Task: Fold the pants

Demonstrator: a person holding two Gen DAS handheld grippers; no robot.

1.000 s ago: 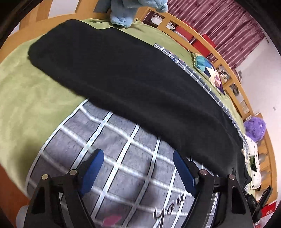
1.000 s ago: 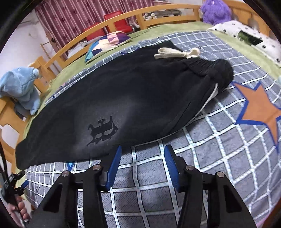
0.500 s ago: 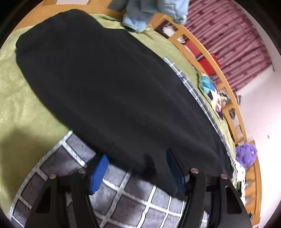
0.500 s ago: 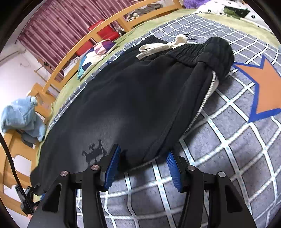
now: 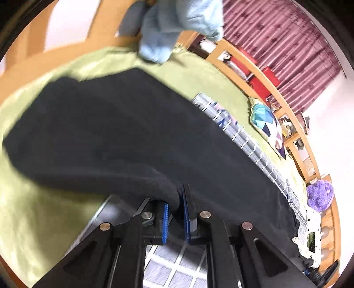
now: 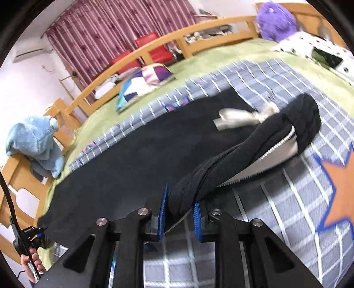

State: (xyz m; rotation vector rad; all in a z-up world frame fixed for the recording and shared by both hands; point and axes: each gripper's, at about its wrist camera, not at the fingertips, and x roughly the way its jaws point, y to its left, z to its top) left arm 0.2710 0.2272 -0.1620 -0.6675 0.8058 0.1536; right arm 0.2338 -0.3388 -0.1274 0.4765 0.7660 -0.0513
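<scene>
Black pants (image 5: 124, 133) lie lengthwise across the bed, folded leg on leg. My left gripper (image 5: 176, 208) is shut on the near edge of the leg end and lifts it slightly. My right gripper (image 6: 179, 207) is shut on the near edge of the pants (image 6: 154, 155) close to the waistband (image 6: 307, 117), raising that edge so the white inner lining (image 6: 276, 152) shows. A cream drawstring (image 6: 239, 117) lies on top by the waist.
The bed has a green sheet (image 5: 28, 208) and a grey checked blanket (image 6: 287, 195) with an orange star (image 6: 338, 177). A blue plush (image 6: 35, 141) hangs on the wooden rail. A patchwork pillow (image 6: 143, 79), a purple plush (image 6: 276, 20) and a spotted pillow (image 6: 309, 46) lie at the far edges.
Both grippers moved forward onto the near edge of the pants, closed on the fabric and began lifting it off the blanket.
</scene>
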